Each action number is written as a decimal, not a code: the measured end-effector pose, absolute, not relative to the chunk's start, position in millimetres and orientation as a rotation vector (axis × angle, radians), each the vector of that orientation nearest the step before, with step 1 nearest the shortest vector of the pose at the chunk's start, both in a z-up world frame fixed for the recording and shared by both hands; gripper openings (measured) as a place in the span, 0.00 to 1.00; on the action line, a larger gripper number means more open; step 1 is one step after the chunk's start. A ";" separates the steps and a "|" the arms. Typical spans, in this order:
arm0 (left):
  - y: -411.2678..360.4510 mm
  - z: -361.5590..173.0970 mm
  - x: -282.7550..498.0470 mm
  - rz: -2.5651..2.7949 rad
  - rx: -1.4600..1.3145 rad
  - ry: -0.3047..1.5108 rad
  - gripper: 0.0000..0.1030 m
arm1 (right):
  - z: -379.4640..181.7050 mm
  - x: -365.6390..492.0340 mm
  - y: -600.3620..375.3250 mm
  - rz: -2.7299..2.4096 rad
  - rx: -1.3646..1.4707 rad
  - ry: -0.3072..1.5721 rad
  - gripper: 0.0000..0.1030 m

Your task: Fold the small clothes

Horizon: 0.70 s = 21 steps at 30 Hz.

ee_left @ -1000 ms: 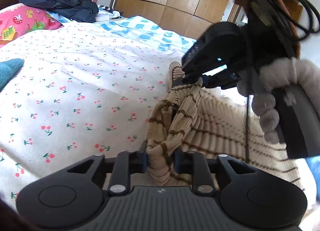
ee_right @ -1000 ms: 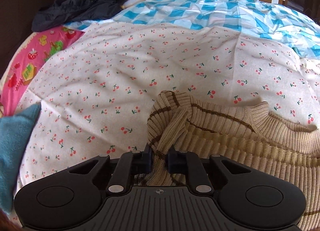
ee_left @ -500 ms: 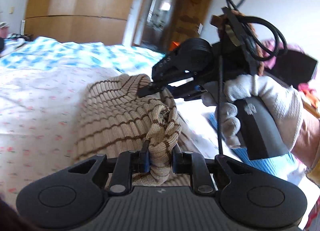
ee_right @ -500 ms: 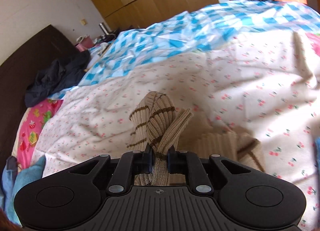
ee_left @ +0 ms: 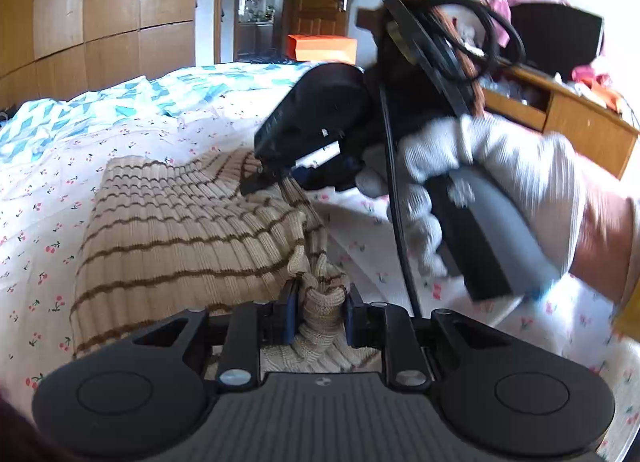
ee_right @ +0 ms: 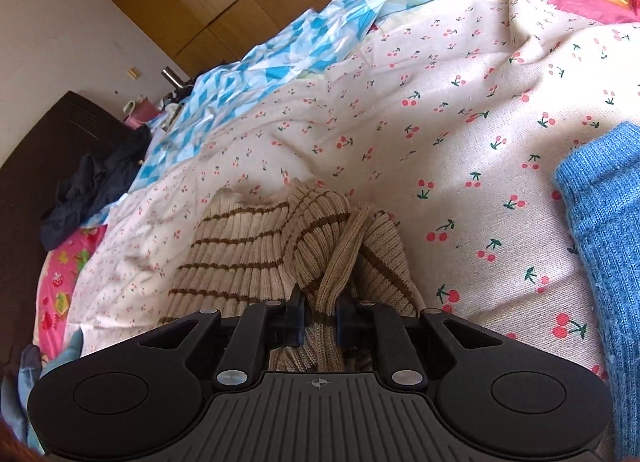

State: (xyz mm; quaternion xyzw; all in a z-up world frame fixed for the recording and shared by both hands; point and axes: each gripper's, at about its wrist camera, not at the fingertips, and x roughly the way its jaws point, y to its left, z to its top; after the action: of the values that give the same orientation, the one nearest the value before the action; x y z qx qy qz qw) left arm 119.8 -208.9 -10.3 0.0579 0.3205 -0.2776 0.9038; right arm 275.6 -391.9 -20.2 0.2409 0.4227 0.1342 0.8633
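A beige ribbed sweater with brown stripes lies on the cherry-print bed sheet. My left gripper is shut on a bunched edge of it near the camera. My right gripper is shut on another bunched part of the same sweater. In the left wrist view the right gripper shows beyond the sweater, held by a gloved hand, pinching the far edge.
A blue knit garment lies at the right on the sheet. A blue checked cover and dark clothes lie farther back. Wooden wardrobes, a door and a wooden desk stand around the bed.
Both grippers have swung with the sweater across the bed. The sweater has gone from hanging bunched to lying spread flatter on the sheet. Both stay shut on it.
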 end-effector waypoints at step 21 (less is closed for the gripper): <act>-138.9 16.9 86.8 -0.549 0.111 0.610 0.43 | 13.9 188.9 -337.7 0.407 0.228 0.832 0.23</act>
State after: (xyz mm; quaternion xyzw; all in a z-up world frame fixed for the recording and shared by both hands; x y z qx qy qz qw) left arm 86.8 -138.9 16.9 0.0541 0.2962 -0.2667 0.9155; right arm 188.9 -337.7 13.9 0.1099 0.4006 0.1960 0.8883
